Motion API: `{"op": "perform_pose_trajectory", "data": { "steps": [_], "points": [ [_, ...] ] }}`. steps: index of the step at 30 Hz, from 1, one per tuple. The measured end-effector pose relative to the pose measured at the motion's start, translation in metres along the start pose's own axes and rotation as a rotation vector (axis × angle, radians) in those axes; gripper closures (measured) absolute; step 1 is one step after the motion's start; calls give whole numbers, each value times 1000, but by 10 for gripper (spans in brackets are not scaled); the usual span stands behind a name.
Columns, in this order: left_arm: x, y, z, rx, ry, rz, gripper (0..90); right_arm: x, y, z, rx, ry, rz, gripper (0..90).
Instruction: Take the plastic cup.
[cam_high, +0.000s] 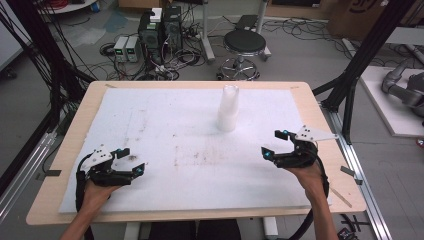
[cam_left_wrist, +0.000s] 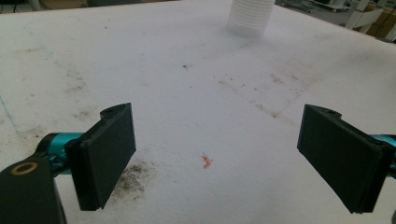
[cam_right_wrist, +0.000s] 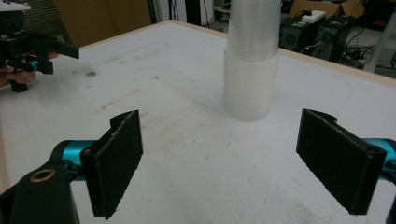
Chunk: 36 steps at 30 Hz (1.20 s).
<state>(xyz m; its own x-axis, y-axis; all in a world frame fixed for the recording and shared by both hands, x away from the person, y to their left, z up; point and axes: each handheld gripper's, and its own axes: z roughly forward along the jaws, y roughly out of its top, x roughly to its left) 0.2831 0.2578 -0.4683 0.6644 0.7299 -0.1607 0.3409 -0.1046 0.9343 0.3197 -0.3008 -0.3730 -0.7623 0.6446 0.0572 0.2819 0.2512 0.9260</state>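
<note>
A: Where is the cup stack?
B: Upright, mid-table toward the far edge, ahead-left of the right gripper, which is nearer; the left gripper is well apart. Both are open and empty.

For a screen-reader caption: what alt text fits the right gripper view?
A stack of clear plastic cups stands upright on a white, stained table cover, straight ahead of the right hand-held gripper, whose two black jaws stand wide apart with nothing between them. The left hand-held gripper, in a hand, shows far off at the upper left.
</note>
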Motion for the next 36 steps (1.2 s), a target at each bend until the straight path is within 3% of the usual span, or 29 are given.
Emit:
{"op": "perform_pose_trajectory", "data": {
  "steps": [12,21,36],
  "points": [
    [0,0,1,10,1,-2,114,-21,45,6,58,10,-28,142],
    [1,1,1,16,-3,-4,114,-46,88,16,103,24,-52,141],
    [1,1,1,15,-2,-3,114,-68,123,64,152,89,-78,141]
  ]
}}
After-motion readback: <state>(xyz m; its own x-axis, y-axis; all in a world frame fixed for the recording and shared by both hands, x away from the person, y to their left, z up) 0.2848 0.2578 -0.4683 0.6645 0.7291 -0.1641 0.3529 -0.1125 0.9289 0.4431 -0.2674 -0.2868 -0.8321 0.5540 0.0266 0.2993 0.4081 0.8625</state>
